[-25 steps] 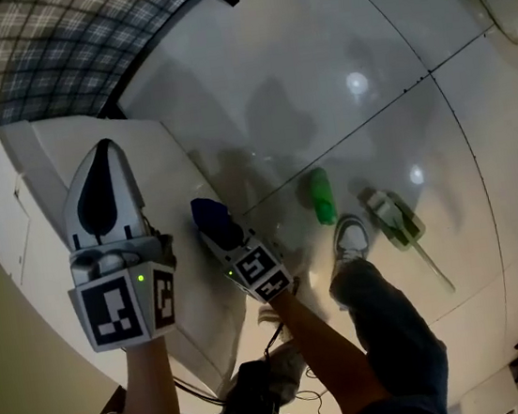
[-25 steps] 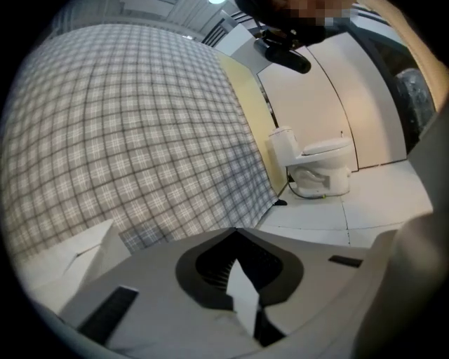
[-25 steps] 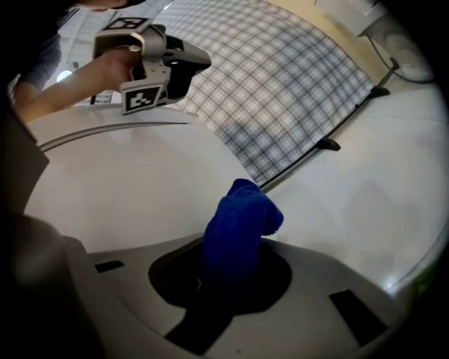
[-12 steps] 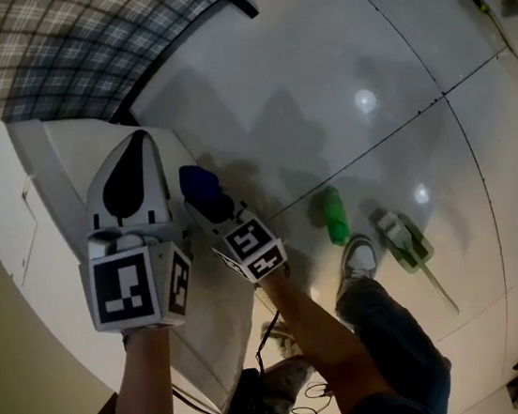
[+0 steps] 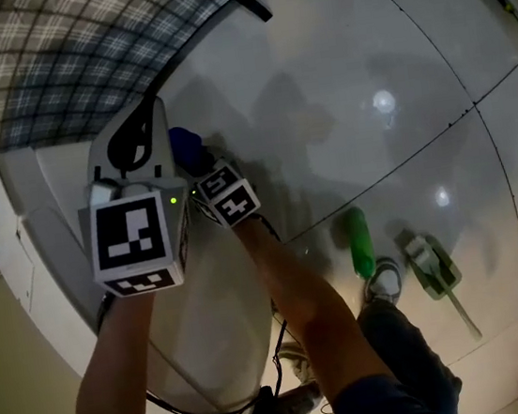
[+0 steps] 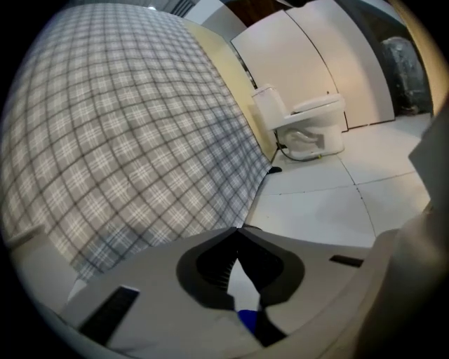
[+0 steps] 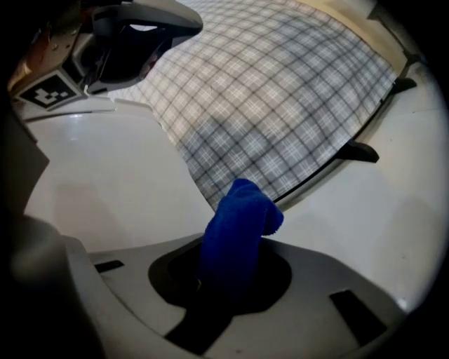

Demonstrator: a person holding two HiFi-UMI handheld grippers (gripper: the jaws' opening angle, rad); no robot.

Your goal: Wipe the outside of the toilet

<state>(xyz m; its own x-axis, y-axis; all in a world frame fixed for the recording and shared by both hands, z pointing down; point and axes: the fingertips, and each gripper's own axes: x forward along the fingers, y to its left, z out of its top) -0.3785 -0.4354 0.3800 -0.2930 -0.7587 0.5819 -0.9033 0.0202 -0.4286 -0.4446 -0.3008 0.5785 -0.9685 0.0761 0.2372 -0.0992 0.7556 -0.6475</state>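
Observation:
The white toilet (image 5: 40, 230) fills the left of the head view, against a plaid wall. My right gripper (image 5: 199, 167) is shut on a blue cloth (image 5: 183, 146) at the toilet's right side, close to the wall. In the right gripper view the cloth (image 7: 238, 217) sticks up from the shut right gripper (image 7: 231, 270), with the toilet's white surface (image 7: 105, 175) just left of it. My left gripper (image 5: 147, 105) hovers above the toilet, beside the right one, its jaws shut on nothing. In the left gripper view the left gripper (image 6: 237, 233) points at the plaid wall.
A green bottle (image 5: 360, 240) and a green-headed brush (image 5: 435, 268) lie on the glossy white floor at right, near the person's shoe (image 5: 382, 282). A second toilet (image 6: 309, 126) stands far off. The plaid wall (image 5: 50, 58) bounds the top left.
Both grippers have moved up the view toward the plaid wall, and the blue cloth has travelled along the toilet's right side with the right gripper.

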